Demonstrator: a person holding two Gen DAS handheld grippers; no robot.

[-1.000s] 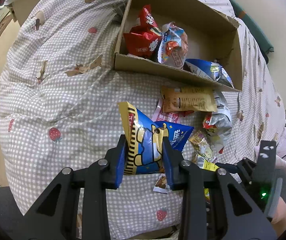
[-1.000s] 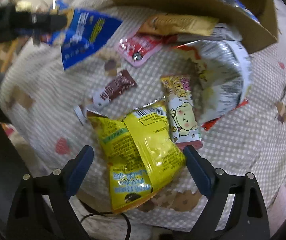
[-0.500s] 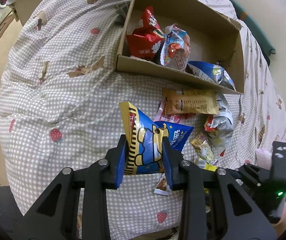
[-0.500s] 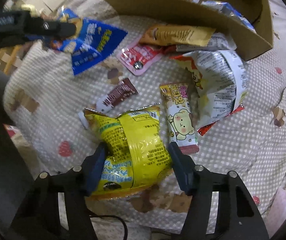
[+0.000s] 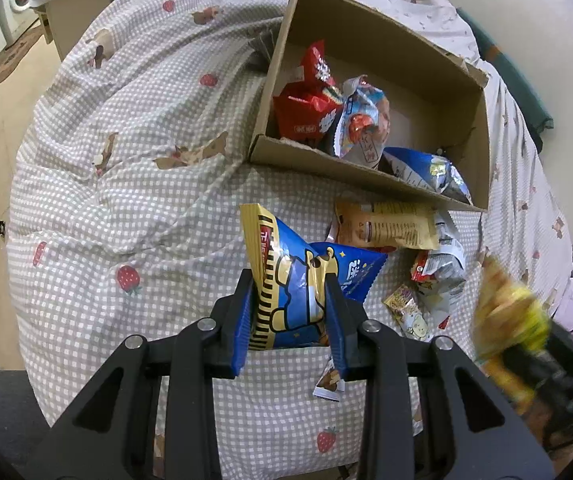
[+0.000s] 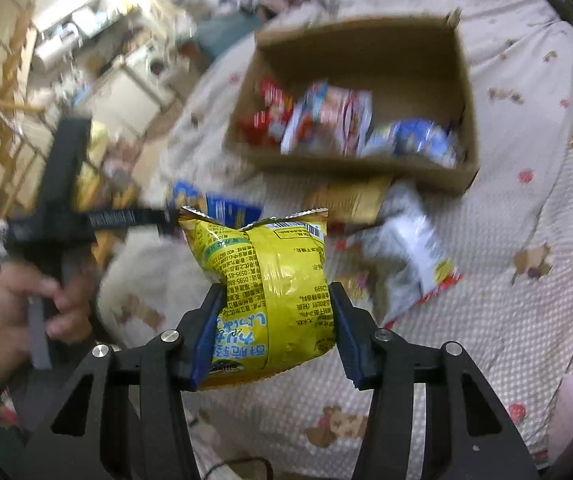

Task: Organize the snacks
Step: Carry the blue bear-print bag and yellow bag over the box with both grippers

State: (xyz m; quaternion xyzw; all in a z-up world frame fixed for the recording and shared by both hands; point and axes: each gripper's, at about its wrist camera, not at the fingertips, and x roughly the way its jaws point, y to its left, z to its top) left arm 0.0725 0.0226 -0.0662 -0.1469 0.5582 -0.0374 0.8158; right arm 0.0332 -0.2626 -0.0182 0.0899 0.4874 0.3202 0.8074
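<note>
Left gripper (image 5: 290,312): jaws drawn close on a blue snack bag (image 5: 298,280), pads pressing both sides, bag standing upright clear of the checked bedspread (image 5: 126,184). Right gripper (image 6: 274,328): jaws closing on a yellow snack bag (image 6: 270,280), pads already against its sides, bag lifted off the cover.

Cardboard box (image 5: 366,178) sits beyond both grippers on the bed and holds a red packet (image 5: 306,108), a pale blue packet (image 5: 362,124) and another blue one at its right end. Loose items lie just in front of its near wall: a tan packet (image 5: 386,226), a silver bag (image 5: 438,268), a small bear-print sachet (image 5: 406,310).

Risks noted
- Both bags are puffy and slick; the grip sits low on each, so a bag could pivot or slide out during the carry
- Further squeeze on the yellow bag may crush its contents or burst the seam
- Box rests on soft bedding; a push on its near wall could tip it
- Two grippers heading for one opening may collide
</note>
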